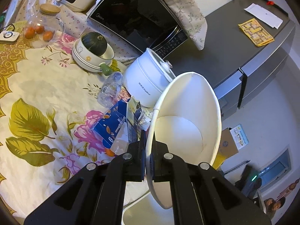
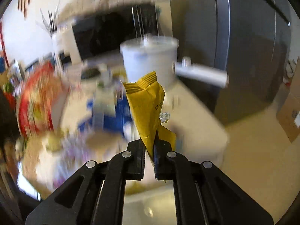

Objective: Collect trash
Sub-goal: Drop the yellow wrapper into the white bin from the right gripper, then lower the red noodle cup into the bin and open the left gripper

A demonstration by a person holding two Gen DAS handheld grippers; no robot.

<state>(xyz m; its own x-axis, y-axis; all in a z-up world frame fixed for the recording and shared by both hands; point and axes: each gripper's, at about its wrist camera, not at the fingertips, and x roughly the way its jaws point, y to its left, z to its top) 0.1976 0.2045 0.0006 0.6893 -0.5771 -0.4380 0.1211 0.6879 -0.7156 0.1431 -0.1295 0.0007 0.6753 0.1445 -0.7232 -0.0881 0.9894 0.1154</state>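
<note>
The right gripper (image 2: 149, 150) clamps a yellow wrapper (image 2: 148, 105); the left gripper (image 1: 149, 150) pinches a paper cup (image 1: 187, 116) off the table's edge. Next, likely, the wrapper goes into the cup.

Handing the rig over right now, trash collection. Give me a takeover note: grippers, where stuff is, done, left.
Left gripper: shut on the rim of the white paper cup, held off the table edge, mouth toward the camera, empty inside.
Right gripper: shut on the crumpled yellow foil wrapper, lifted clear of the table; that view is blurred.
Still on the floral tablecloth: clear empty plastic bottle lying on its side, blue carton beside it.
Done: cup and wrapper picked up.
Left: bin both, then likely the bottle and carton. No bin identified.
</note>
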